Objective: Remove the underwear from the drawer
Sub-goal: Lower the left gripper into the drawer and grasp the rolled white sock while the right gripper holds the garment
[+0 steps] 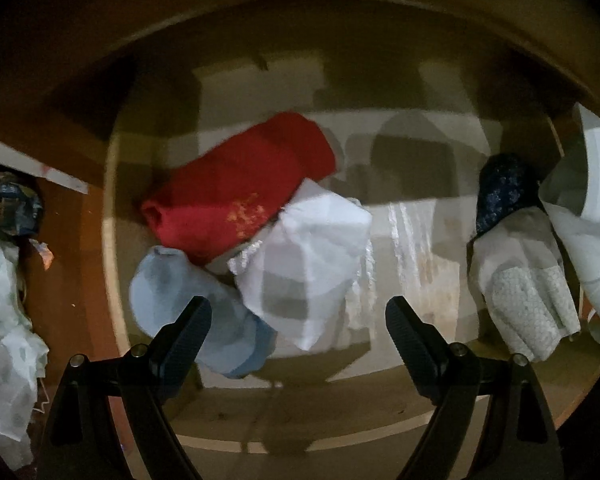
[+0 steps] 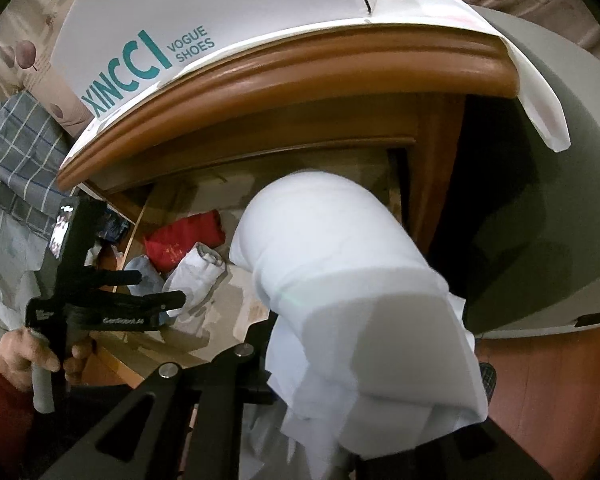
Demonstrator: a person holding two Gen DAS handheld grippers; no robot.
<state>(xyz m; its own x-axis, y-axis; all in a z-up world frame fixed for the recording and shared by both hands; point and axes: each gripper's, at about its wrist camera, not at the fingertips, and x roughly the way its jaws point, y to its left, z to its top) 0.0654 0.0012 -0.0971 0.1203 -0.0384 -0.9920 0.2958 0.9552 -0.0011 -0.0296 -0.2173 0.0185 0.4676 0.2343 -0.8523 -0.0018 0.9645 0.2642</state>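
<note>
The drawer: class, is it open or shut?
Open. The drawer is pulled out, and the left wrist view looks straight down into it at red, white and blue folded garments.

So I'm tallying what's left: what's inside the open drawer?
In the drawer: a red roll, a white roll overlapping it, a light blue roll. Whatever lies beneath them is covered.
</note>
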